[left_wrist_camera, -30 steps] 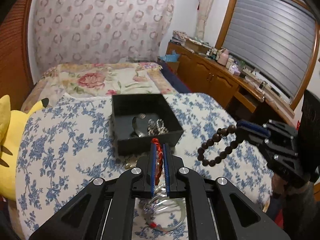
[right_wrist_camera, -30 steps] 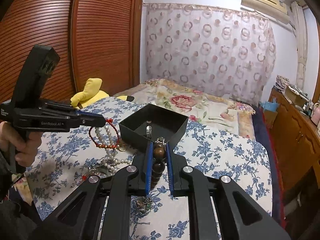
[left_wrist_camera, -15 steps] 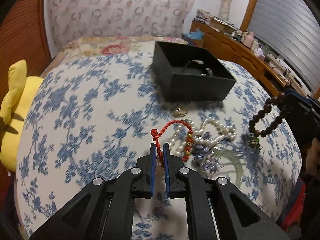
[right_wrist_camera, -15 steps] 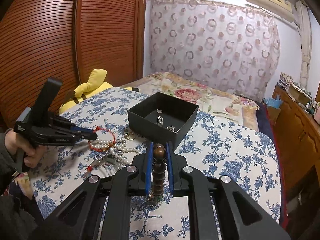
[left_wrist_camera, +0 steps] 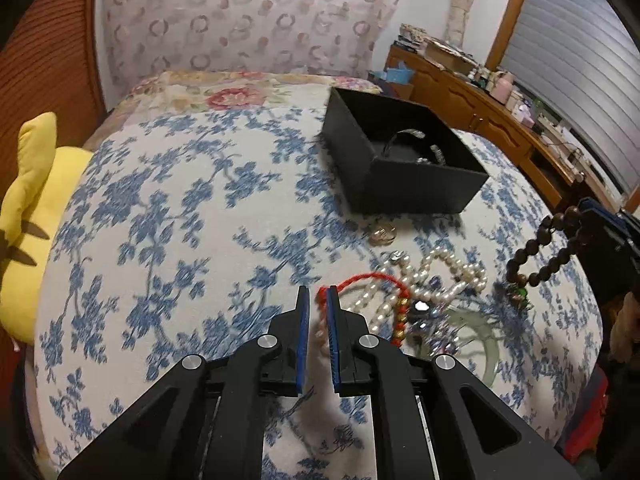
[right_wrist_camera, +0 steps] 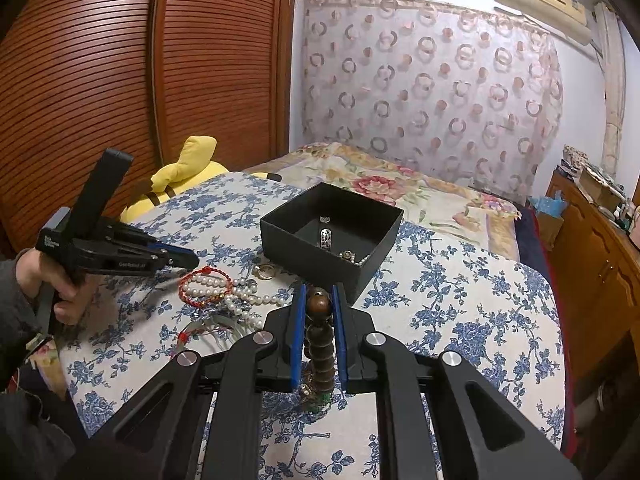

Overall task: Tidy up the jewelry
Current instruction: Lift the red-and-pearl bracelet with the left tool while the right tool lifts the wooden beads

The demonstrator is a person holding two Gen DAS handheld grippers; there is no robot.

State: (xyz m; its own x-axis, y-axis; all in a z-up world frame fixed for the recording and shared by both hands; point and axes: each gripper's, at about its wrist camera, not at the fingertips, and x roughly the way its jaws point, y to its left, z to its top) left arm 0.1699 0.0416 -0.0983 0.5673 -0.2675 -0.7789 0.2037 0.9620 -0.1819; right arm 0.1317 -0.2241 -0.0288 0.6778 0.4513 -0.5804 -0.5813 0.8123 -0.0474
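Jewelry heap beside black square box (right_wrist_camera: 332, 240) on the floral bedspread (left_wrist_camera: 168, 208).
Left gripper (left_wrist_camera: 317, 294) has parted, releasing red cord bracelet (right_wrist_camera: 205, 286); right gripper (right_wrist_camera: 319, 296) stays clamped on brown wooden bead bracelet (right_wrist_camera: 319, 328).

Matt black box (right_wrist_camera: 362, 268), glossy wooden beads (right_wrist_camera: 320, 330), lustrous pearls (left_wrist_camera: 444, 276), printed cotton cloth (left_wrist_camera: 168, 240)

Pretty dim, warm indoor light, no hard shadows anywhere. Left wrist view is soft with motion blur, worst on the pearl necklace (left_wrist_camera: 436, 280) at lower right. Right wrist view is sharper. Heavy fisheye bending and dark vignette in the corners of both.
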